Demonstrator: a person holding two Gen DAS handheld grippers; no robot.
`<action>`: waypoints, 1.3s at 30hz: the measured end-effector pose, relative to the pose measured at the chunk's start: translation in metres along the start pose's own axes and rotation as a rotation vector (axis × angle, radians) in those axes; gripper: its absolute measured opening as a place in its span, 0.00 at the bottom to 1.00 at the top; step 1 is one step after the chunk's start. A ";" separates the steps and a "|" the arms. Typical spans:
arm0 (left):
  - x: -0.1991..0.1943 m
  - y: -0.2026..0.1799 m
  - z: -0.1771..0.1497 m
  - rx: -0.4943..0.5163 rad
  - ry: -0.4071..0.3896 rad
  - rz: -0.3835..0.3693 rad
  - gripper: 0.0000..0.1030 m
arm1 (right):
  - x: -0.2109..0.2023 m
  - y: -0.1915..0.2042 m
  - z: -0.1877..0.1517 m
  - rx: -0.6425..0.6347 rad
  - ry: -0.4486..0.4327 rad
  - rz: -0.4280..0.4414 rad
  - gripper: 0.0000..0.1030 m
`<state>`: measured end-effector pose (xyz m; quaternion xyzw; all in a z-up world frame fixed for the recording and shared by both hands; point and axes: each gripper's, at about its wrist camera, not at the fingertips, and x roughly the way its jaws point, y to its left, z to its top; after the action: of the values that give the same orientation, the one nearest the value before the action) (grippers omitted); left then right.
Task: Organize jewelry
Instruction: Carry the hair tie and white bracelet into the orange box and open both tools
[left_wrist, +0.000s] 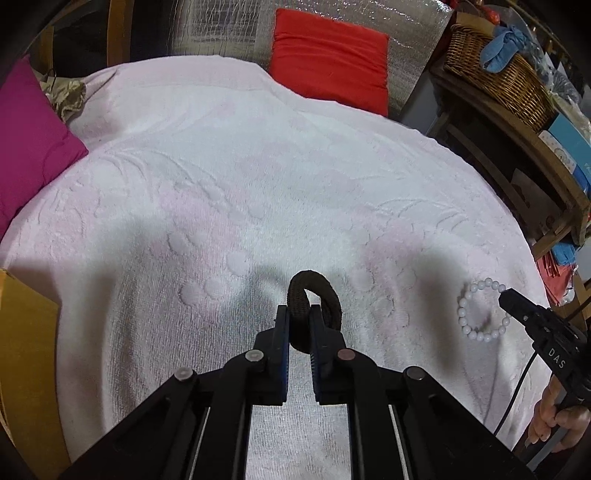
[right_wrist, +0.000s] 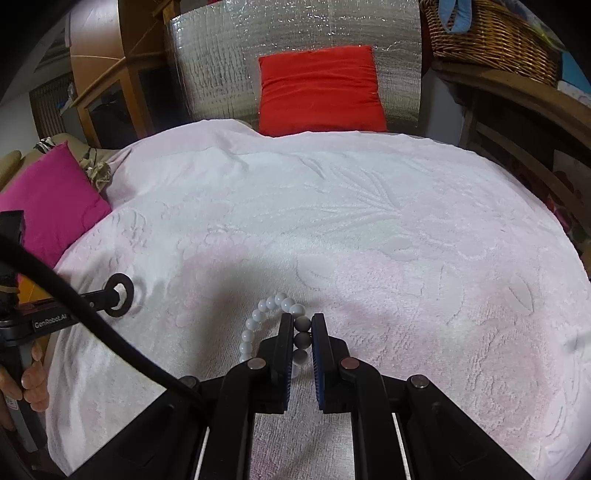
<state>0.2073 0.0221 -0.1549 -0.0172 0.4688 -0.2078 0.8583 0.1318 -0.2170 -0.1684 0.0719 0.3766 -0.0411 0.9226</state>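
Note:
My left gripper (left_wrist: 300, 314) is shut on a dark brown bangle (left_wrist: 317, 291) and holds it upright over the white towel (left_wrist: 221, 166). The bangle also shows in the right wrist view (right_wrist: 120, 294), at the left, held by the left gripper (right_wrist: 116, 297). My right gripper (right_wrist: 300, 325) is shut on a white bead bracelet (right_wrist: 258, 321), whose loop lies on the towel to the left of the fingers. In the left wrist view the bracelet (left_wrist: 480, 310) lies at the right with the right gripper (left_wrist: 506, 297) at its edge.
A red cushion (left_wrist: 328, 59) stands at the back of the towel and a magenta cushion (left_wrist: 29, 144) at the left. A wicker basket (left_wrist: 498, 74) sits on a wooden shelf at the right. A cardboard box (left_wrist: 26, 350) is at the left edge.

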 end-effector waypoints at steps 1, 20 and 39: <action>-0.002 0.000 -0.001 -0.002 -0.003 0.004 0.10 | -0.001 0.000 0.000 0.003 -0.003 0.003 0.10; -0.156 0.040 -0.065 -0.053 -0.211 0.089 0.10 | -0.049 0.080 -0.014 -0.050 -0.097 0.107 0.10; -0.247 0.212 -0.162 -0.302 -0.215 0.341 0.10 | -0.067 0.359 0.017 -0.327 -0.049 0.403 0.10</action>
<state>0.0308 0.3343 -0.0966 -0.0876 0.3969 0.0155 0.9135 0.1422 0.1355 -0.0734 -0.0055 0.3339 0.2032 0.9204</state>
